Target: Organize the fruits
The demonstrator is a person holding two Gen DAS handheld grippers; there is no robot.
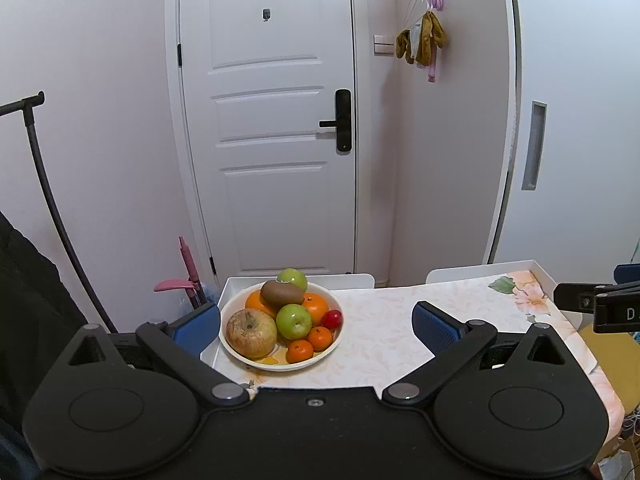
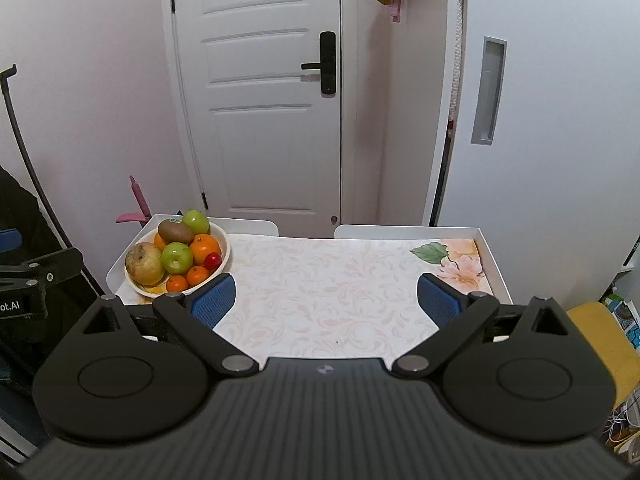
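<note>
table with floral cloth; white bowl at its left far corner holds all the fruit: russet apple, green apples, oranges, kiwi, perhaps a cherry tomato. left gripper and right gripper hover spread wide, empty. any grasp should take top fruit gently. only the right view shows the bare cloth.

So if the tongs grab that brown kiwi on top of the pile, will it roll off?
Probably it could. The kiwi is rounded and perched on the oranges and a green apple, not on the bowl floor, so a nudge may tip it off. Its skin looks fuzzy, so it likely won't slip much once gripped.
</note>
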